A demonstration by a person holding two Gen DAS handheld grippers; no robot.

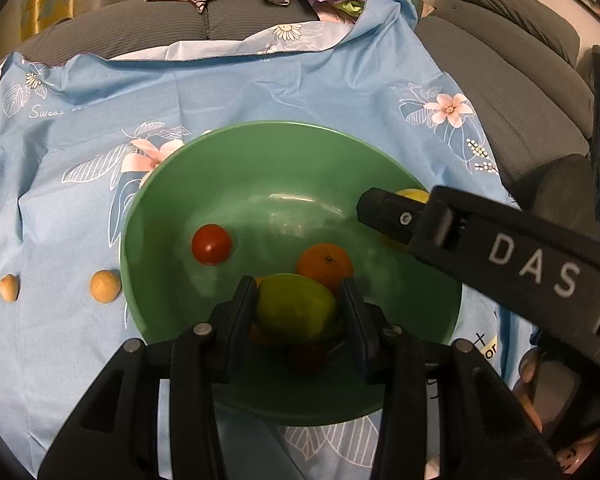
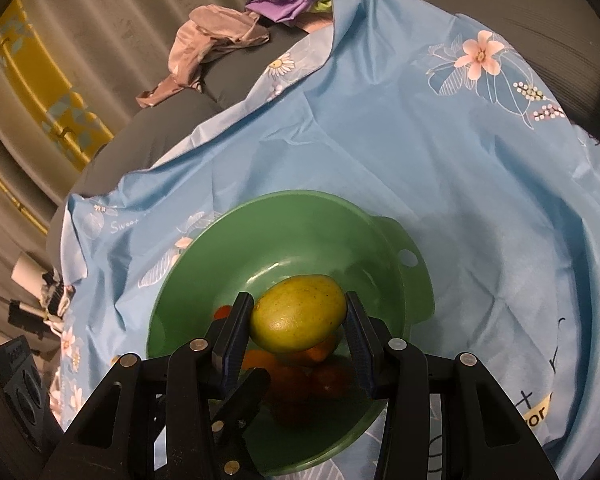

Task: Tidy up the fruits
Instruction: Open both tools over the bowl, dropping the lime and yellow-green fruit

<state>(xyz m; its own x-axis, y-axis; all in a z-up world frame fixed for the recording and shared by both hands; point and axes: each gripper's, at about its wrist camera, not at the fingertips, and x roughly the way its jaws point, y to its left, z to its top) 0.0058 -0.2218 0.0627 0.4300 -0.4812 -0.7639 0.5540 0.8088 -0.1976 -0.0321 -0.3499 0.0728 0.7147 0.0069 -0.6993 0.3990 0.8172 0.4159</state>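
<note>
Green bowl [image 1: 228, 184] already holds tomato [image 1: 211, 244] and orange [image 1: 325, 265]. Left hand-held gripper [image 1: 298, 312] grasps a green fruit [image 1: 296, 307] over it; right hand-held gripper [image 2: 298, 322] grasps a yellow-green mango [image 2: 299, 312]. Two small tan fruits [image 1: 105, 286] left on the blue cloth [image 1: 260, 88], far left.

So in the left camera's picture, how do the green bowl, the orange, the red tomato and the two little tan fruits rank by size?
1. Bowl
2. Orange
3. Tomato, though it sits farther off, so unsure
4. Tan fruits, alike
</note>
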